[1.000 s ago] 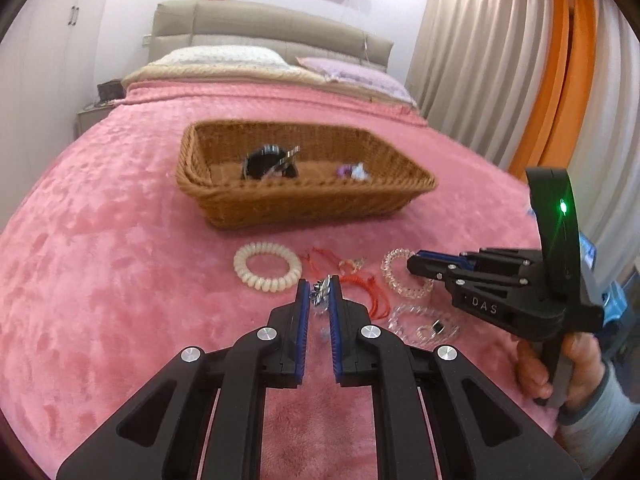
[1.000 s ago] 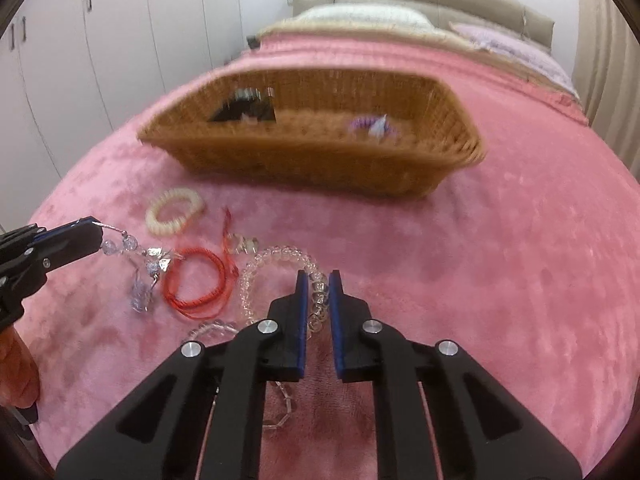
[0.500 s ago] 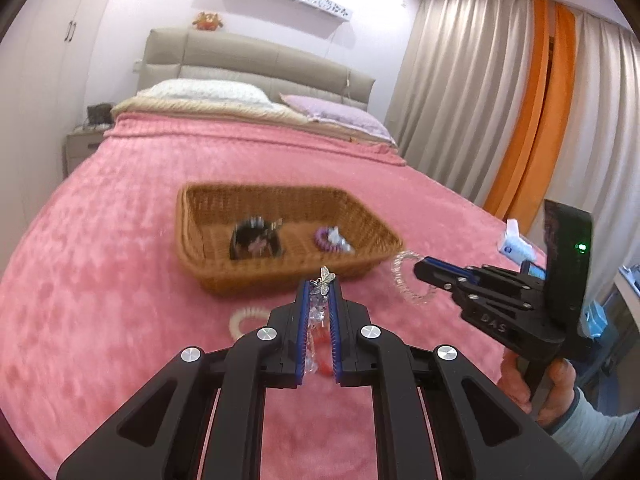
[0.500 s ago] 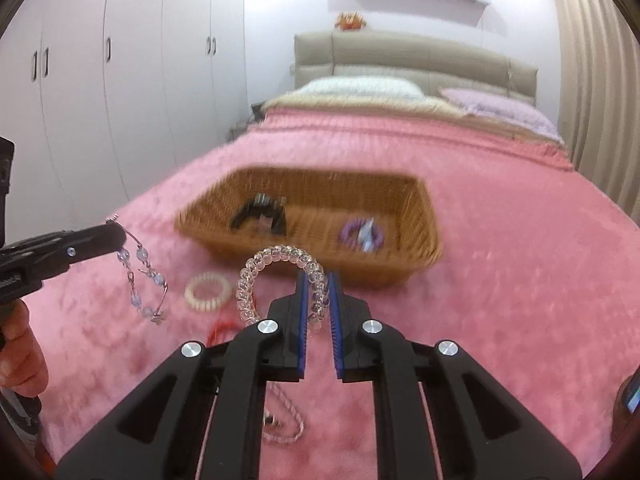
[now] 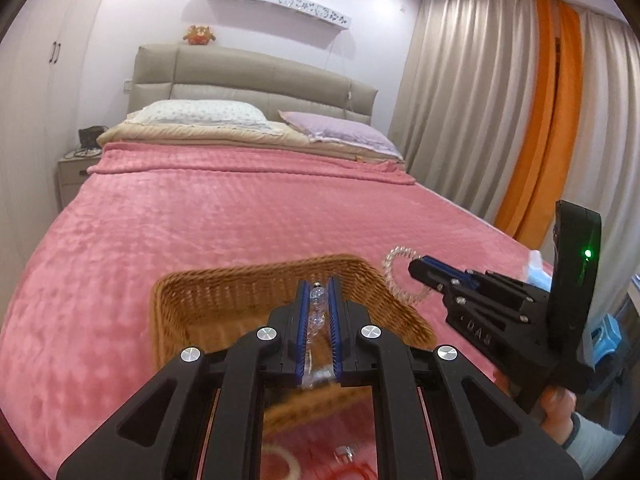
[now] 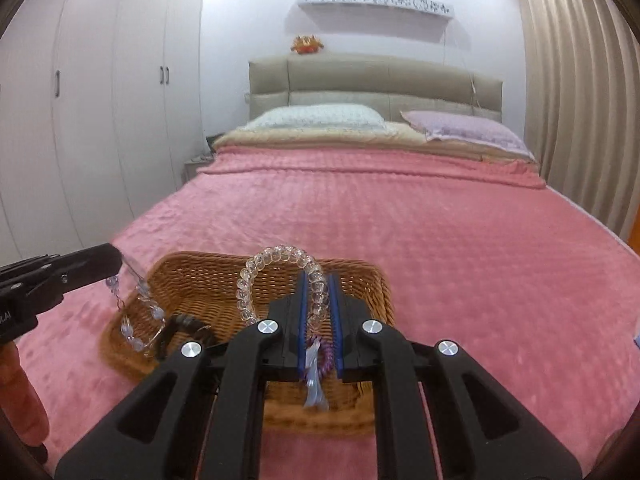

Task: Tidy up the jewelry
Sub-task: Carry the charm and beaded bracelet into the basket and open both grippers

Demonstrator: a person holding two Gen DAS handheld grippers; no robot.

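A wicker basket (image 5: 224, 300) (image 6: 360, 284) sits on the pink bedspread. My left gripper (image 5: 318, 286) is shut on a clear beaded chain (image 5: 316, 312), held over the basket; in the right wrist view the chain (image 6: 138, 312) dangles from the left gripper (image 6: 114, 258) above the basket's left end. My right gripper (image 6: 319, 280) is shut on a clear crystal bracelet (image 6: 256, 276), held above the basket; it also shows in the left wrist view (image 5: 394, 276) at the right gripper's tip (image 5: 418, 266). A black hair clip (image 6: 188, 330) and a purple piece (image 6: 320, 360) lie in the basket.
More jewelry lies on the bedspread below my left gripper, blurred: a red cord (image 5: 352, 470) and a small silver piece (image 5: 345, 452). Pillows (image 6: 320, 118) and the headboard are far back. Curtains (image 5: 480, 120) hang to the right, wardrobes (image 6: 100, 100) to the left.
Both grippers have lifted their pieces off the bedspread and carried them forward and up, to above the basket. The views have tilted up toward the headboard.
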